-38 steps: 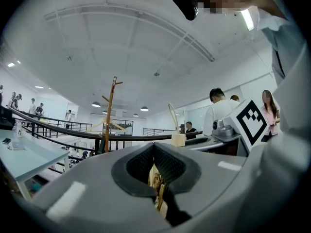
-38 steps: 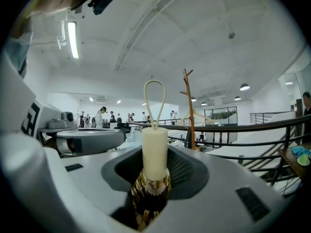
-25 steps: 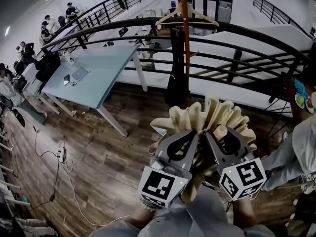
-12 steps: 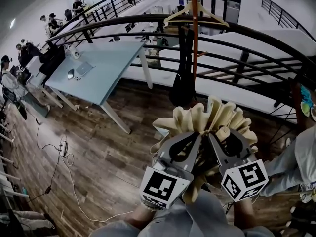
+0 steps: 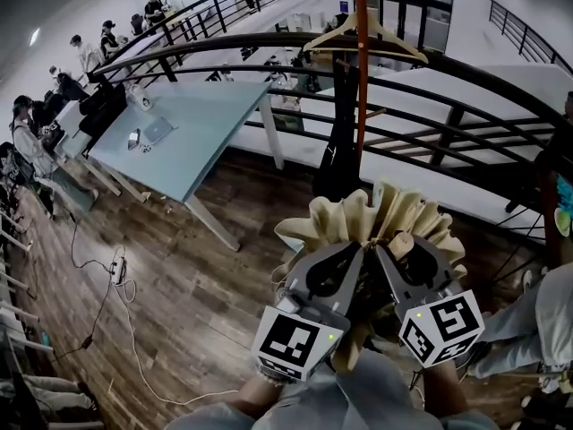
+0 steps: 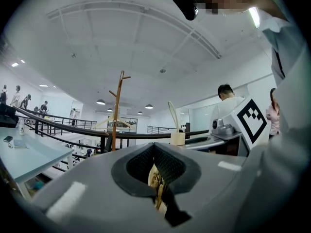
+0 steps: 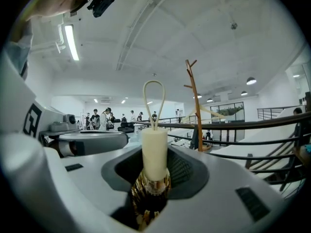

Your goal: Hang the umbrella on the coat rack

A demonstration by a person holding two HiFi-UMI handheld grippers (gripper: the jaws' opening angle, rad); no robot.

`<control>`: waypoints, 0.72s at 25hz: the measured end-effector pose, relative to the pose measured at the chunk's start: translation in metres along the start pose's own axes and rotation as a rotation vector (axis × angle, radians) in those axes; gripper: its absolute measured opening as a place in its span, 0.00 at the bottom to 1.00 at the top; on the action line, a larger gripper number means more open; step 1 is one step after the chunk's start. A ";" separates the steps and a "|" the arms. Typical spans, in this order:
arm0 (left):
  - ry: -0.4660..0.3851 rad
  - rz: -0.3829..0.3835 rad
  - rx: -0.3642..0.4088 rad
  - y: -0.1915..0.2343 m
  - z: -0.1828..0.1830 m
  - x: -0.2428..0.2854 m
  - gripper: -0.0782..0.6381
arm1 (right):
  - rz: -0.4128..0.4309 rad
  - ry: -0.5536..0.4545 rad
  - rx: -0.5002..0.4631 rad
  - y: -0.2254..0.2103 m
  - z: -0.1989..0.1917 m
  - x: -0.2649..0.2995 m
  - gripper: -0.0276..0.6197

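Observation:
A folded cream umbrella point(image 5: 380, 215) is carried level between both grippers, its ruffled canopy spreading beyond the jaws. My left gripper point(image 5: 351, 260) is shut on its gold ribs and fabric point(image 6: 156, 182). My right gripper point(image 5: 387, 256) is shut on the stem just below the cream handle point(image 7: 154, 149), whose cord loop point(image 7: 154, 100) stands upright. The coat rack point(image 5: 360, 79), a thin wooden pole with pegs, stands ahead past the railing; it also shows in the gripper views as the rack point(image 6: 116, 111) and the rack point(image 7: 195, 108). It is apart from the umbrella.
A wooden hanger point(image 5: 365, 34) and a black garment point(image 5: 338, 150) hang on the rack. A dark curved railing point(image 5: 448, 106) runs across in front. A pale table point(image 5: 179, 124) stands left, cables point(image 5: 109, 280) lie on the wood floor, and a person's leg point(image 5: 528, 316) is at right.
In the head view the rack, railing and table have slid to the right and look slightly nearer. Both grippers hold the umbrella as before.

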State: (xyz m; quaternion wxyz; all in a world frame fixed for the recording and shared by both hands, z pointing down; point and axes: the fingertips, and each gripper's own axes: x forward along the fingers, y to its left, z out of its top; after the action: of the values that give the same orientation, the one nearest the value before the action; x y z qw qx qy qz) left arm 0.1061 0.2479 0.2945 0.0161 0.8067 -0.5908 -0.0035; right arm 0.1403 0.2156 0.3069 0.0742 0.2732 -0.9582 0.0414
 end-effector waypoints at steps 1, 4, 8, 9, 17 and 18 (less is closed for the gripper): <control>0.001 0.005 -0.004 0.002 0.001 0.006 0.12 | 0.004 -0.001 -0.002 -0.005 0.002 0.004 0.25; -0.001 0.016 -0.007 0.008 0.004 0.027 0.12 | 0.017 -0.002 -0.005 -0.023 0.007 0.017 0.25; -0.002 0.038 0.005 0.019 0.007 0.054 0.12 | 0.036 -0.006 -0.002 -0.049 0.011 0.034 0.25; 0.001 0.051 -0.009 0.022 0.009 0.059 0.12 | 0.041 -0.007 -0.003 -0.054 0.012 0.038 0.25; 0.005 0.108 -0.017 0.039 0.012 0.110 0.12 | 0.095 -0.009 -0.014 -0.098 0.023 0.070 0.25; 0.007 0.118 -0.022 0.042 0.012 0.116 0.12 | 0.102 -0.011 -0.015 -0.104 0.024 0.075 0.25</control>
State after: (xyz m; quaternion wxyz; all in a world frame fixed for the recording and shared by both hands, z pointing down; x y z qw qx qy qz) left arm 0.1009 0.1241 0.2856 0.0272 0.7701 -0.6373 -0.0064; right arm 0.1291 0.0857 0.3001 0.0689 0.2236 -0.9716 0.0364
